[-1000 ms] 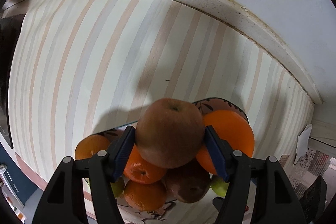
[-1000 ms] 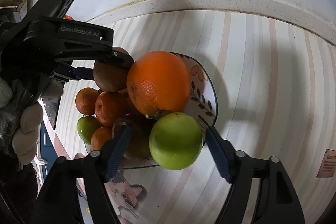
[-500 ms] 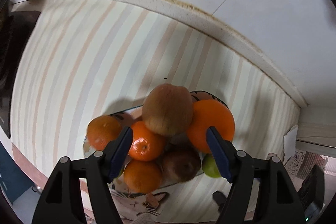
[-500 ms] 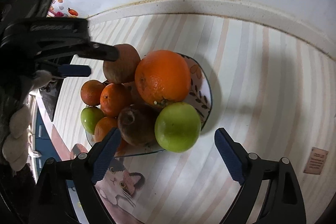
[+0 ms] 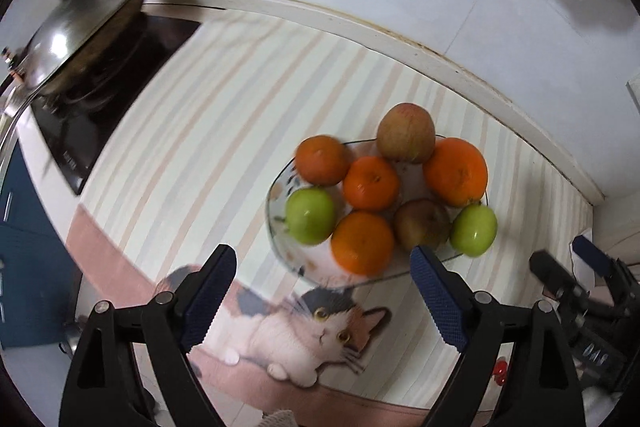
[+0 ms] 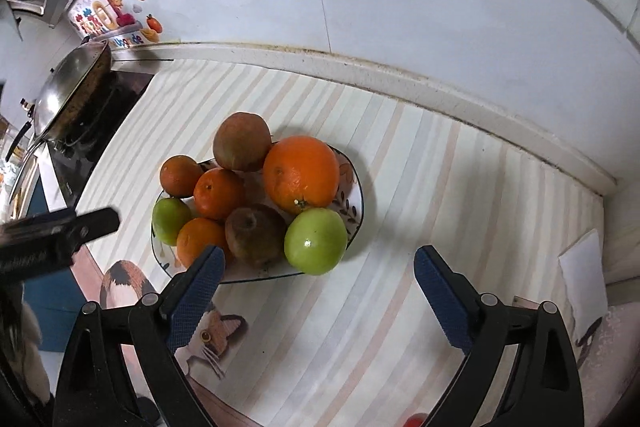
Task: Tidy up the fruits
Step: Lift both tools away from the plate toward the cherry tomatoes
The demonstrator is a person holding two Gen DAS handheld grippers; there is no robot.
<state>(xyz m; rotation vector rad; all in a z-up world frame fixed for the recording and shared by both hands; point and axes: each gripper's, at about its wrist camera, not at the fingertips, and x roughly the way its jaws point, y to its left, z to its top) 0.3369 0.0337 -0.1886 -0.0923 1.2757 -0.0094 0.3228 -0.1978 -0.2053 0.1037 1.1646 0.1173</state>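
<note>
A patterned plate [image 5: 276, 195] on the striped mat holds a pile of fruit. A red-brown apple [image 5: 406, 138] lies at its far edge beside a big orange [image 5: 456, 171]. Two green apples [image 5: 474, 230] [image 5: 310, 214], a brown apple [image 5: 422, 225] and several tangerines fill the rest. My left gripper [image 5: 322, 255] hangs above the plate's near side, its jaws opening with nothing between them. In the right wrist view the same plate [image 6: 356, 187], red-brown apple [image 6: 242, 141] and green apple [image 6: 316, 241] show. My right gripper [image 6: 320, 255] hovers above the plate's near right, jaws opening, empty.
A steel wok [image 5: 80, 23] sits on a black stove [image 5: 100, 99] at the left. The mat's cat print [image 5: 320, 331] lies near the counter's front edge. A white ledge [image 6: 360, 71] and tiled wall close the back. White paper [image 6: 584, 279] lies at the right.
The left gripper let go of the red-brown apple, which now rests on the plate's far edge. Both grippers rose and pulled back with wider jaws. The green apple is no longer between the right fingers.
</note>
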